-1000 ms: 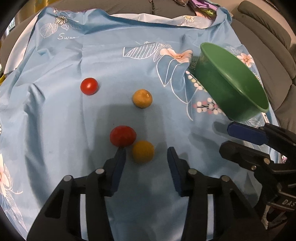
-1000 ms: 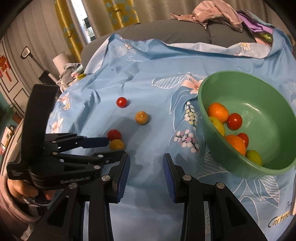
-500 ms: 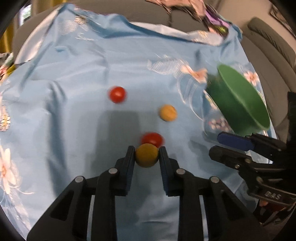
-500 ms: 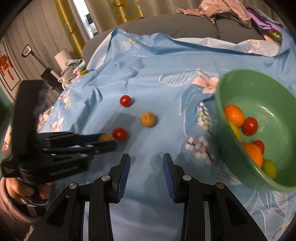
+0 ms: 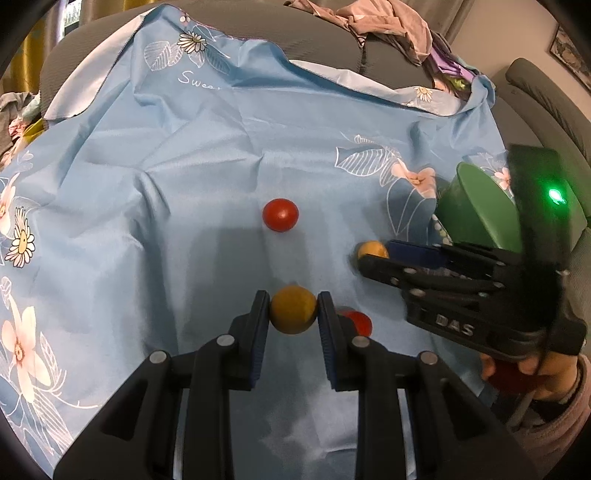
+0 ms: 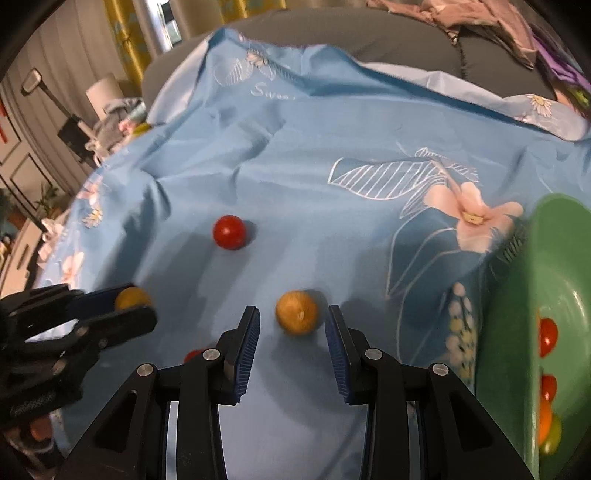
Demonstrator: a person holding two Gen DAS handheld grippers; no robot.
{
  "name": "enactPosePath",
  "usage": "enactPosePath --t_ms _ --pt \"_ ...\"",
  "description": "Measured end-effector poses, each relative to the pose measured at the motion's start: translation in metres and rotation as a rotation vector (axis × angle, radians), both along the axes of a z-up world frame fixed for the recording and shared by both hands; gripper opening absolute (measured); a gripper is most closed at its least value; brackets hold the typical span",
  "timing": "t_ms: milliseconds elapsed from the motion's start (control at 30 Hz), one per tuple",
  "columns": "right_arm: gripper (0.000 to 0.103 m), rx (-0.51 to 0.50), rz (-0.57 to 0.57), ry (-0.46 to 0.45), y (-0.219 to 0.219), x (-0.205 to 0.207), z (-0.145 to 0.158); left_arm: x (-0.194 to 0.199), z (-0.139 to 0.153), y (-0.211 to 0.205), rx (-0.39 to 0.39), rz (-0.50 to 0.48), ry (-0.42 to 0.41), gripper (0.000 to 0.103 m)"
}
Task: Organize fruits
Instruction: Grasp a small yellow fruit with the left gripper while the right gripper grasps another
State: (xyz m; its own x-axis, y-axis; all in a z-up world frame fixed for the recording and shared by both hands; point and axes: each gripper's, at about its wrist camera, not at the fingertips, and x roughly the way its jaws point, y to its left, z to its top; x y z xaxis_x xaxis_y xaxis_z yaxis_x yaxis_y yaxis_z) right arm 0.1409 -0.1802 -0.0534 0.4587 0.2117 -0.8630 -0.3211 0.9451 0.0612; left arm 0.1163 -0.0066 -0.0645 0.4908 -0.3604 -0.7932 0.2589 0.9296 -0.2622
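Fruit sorting on a blue floral cloth [image 5: 207,177] spread over a grey sofa [image 5: 388,62]. Left gripper [image 5: 293,312] is clamped on a yellow-orange fruit [image 5: 293,309], both blue pads pressing its sides; the fruit sits between the fingertips near frame centre in the left wrist view. A second red tomato [image 5: 356,320] lies on the cloth just past the right finger, at 3 o'clock from the held fruit and partly hidden by that finger. Another red tomato [image 5: 280,215] rests alone on the cloth at 12 o'clock from the held fruit, well apart. Right gripper [image 6: 292,328] has its jaws parted with an orange fruit [image 6: 296,312] between the tips, lying on the cloth; neither pad touches it, a gap shows on each side. In the left wrist view this same fruit peeks out at 2 o'clock, at the tip of the right gripper. Green bowl [image 6: 546,332] stands at 3 o'clock of the right gripper, at the frame edge, holding several red, orange and yellow fruits. A person's hand [image 5: 532,369] in a pinkish sleeve grips the right tool's handle. Crumpled clothes [image 5: 384,26] lie on the sofa back at 12 o'clock.
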Motion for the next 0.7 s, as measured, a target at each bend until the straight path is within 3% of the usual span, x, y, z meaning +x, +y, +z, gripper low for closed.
enactPosePath --t_ms 233,267,300,700 --pt "0.036 -0.033 0.003 0.0 0.005 0.0 -0.007 0.003 -0.002 -0.001 -0.001 -0.003 0.009 0.026" --pt "0.028 -0.037 0.006 -0.005 0.004 0.0 -0.007 0.002 -0.002 -0.001 -0.001 -0.003 0.009 0.026" --pt "0.028 -0.038 0.012 -0.007 0.004 0.0 -0.007 0.002 -0.002 -0.001 0.0 -0.003 0.007 0.026" --pt "0.028 0.014 0.017 -0.091 0.0 -0.041 0.021 -0.016 0.011 -0.007 0.016 -0.02 -0.019 0.026"
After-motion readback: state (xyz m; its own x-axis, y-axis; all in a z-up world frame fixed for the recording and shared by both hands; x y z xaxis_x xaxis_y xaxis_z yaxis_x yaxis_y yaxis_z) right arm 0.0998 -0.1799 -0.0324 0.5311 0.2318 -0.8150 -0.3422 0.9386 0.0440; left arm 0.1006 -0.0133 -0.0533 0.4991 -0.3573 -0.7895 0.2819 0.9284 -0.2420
